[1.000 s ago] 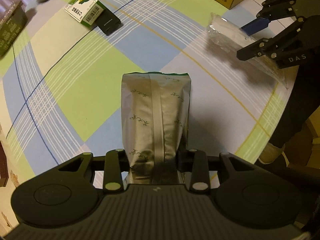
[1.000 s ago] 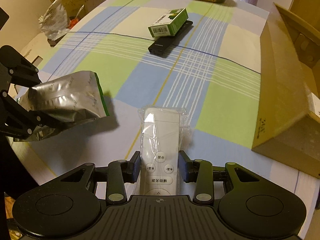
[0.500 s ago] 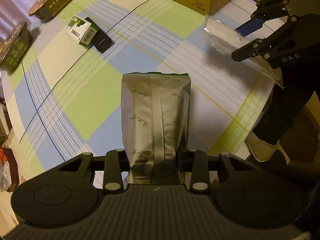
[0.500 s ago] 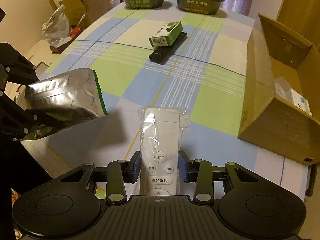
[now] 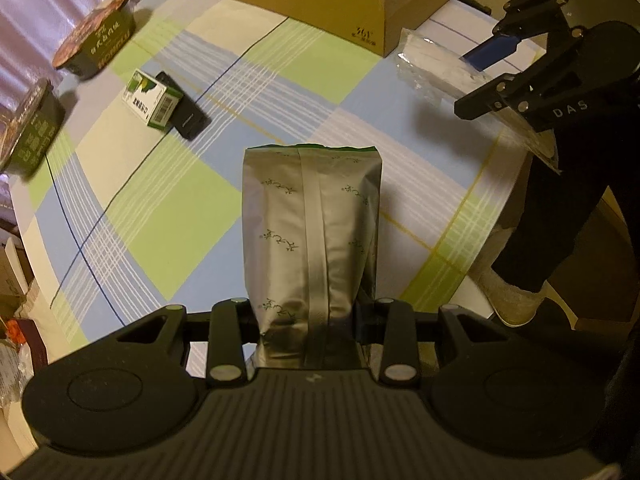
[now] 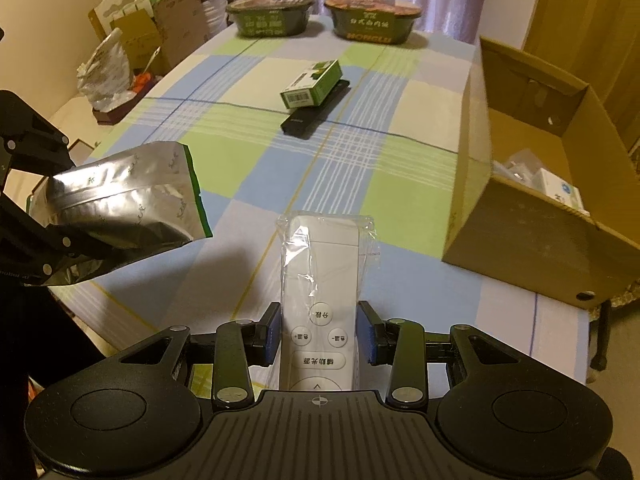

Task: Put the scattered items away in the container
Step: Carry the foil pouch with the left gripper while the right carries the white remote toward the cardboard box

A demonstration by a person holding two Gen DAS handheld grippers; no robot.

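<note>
Both grippers have lifted higher over the checked table (image 6: 248,184). The left gripper (image 5: 310,320) pinches a silver pouch (image 5: 312,232); the right gripper (image 6: 319,334) pinches a wrapped white remote (image 6: 320,300). The cardboard box (image 6: 532,216), at right, now shows its open inside, so dropping them in looks close.

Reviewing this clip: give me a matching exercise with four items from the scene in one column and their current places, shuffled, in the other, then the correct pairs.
Items:
1. silver pouch
2. white remote
3. green box
4. noodle bowls

Places:
A. lying on top of the black remote
B. at the far end of the table
C. held in the left hand-held gripper
D. held in the right hand-held gripper, wrapped in clear plastic

Pairs: 1-C, 2-D, 3-A, 4-B
</note>
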